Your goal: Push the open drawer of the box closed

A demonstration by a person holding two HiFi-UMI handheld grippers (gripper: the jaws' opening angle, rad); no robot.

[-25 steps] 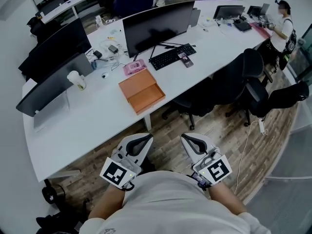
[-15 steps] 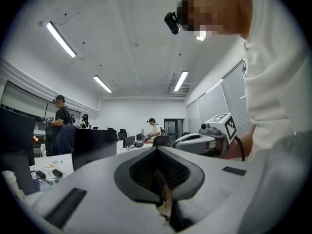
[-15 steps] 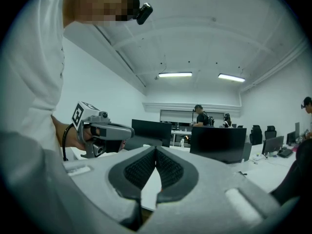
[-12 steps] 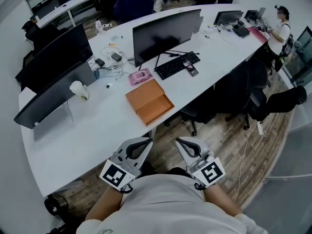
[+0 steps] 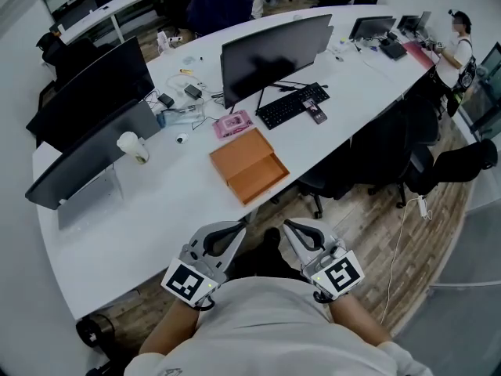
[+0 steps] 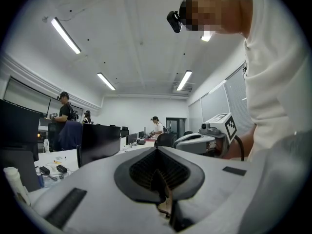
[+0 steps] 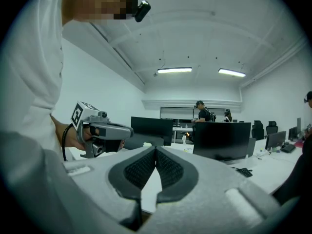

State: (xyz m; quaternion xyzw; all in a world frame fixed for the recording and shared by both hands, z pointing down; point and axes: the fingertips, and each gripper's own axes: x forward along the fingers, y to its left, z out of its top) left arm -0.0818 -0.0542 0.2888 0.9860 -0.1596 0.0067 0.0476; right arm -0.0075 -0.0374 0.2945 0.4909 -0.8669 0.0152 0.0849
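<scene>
An orange box (image 5: 238, 150) lies on the white desk (image 5: 156, 202), its open drawer (image 5: 267, 175) pulled out toward the desk's near edge. Both grippers are held close to my body, well short of the desk and apart from the box. My left gripper (image 5: 232, 229) is shut with nothing in it; in the left gripper view its fingertips (image 6: 157, 149) meet. My right gripper (image 5: 290, 227) is also shut and empty, its tips (image 7: 156, 148) closed. Each gripper view shows the other gripper beside it: the right gripper (image 6: 204, 139) and the left gripper (image 7: 101, 130).
Black monitors (image 5: 270, 49) stand behind the box, with a keyboard (image 5: 291, 106), a pink item (image 5: 234, 124) and a paper cup (image 5: 133, 147). Dark office chairs (image 5: 391, 143) crowd the desk's right side. A person (image 5: 458, 41) stands at the far right.
The view has drifted, so the desk and box now sit a little further right and lower. Both grippers stay shut near my body.
</scene>
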